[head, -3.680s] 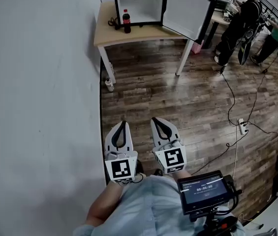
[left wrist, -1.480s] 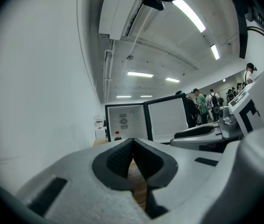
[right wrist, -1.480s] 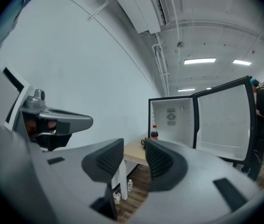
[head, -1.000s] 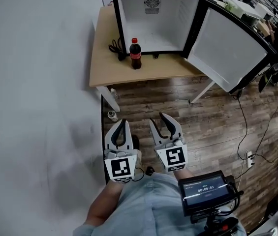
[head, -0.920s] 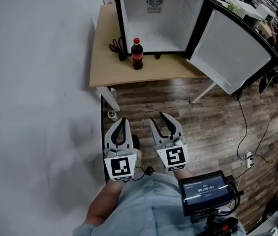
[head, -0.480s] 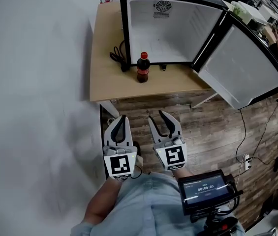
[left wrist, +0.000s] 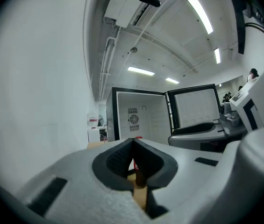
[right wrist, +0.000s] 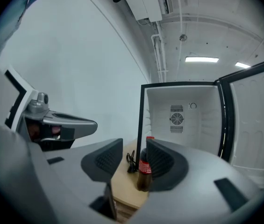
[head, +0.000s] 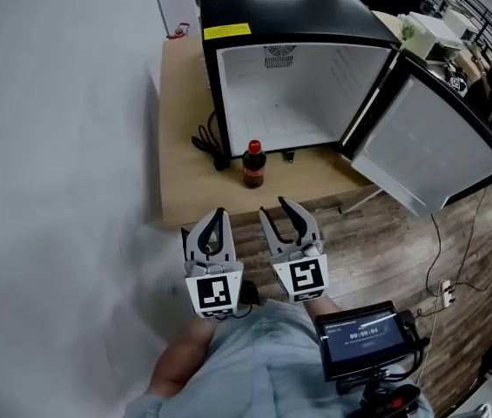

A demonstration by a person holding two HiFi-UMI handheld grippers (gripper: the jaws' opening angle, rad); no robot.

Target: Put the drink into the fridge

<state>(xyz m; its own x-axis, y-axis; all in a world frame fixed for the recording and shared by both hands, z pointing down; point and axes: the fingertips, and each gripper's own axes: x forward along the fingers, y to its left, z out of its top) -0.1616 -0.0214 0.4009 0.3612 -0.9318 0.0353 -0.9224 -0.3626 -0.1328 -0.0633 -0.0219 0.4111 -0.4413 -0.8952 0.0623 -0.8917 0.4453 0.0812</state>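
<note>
We see the drink point(head: 254, 164), a small bottle with a red cap, a red label and dark liquid inside, standing upright on the light wooden tabletop point(head: 185, 194). It stands just in front of the fridge point(head: 272, 16), toward the left side of its open mouth, and just right of a coil of black cable point(head: 208, 146).

The fridge is a black box at the far side of the tabletop. Its door point(head: 428, 151) is swung wide to the right, out past the tabletop's edge and over the wood floor point(head: 385, 251). Inside we see white walls, a white bottom and a round fan grille point(head: 279, 55) on the back wall. The drink is outside it. A small dark thing point(head: 287, 156) lies at the fridge's front lip, right of the drink; we cannot tell what it is. A plain white wall point(head: 54, 146) runs along the left.

Both grippers are held side by side at the near edge of the tabletop, well short of the drink. The left gripper point(head: 219, 212) has its fingers pressed together with nothing between them. The right gripper point(head: 273, 205) has its fingers spread. In the right gripper view the drink shows far beyond the gap, lined up with the right finger, with neither finger touching it.
</note>
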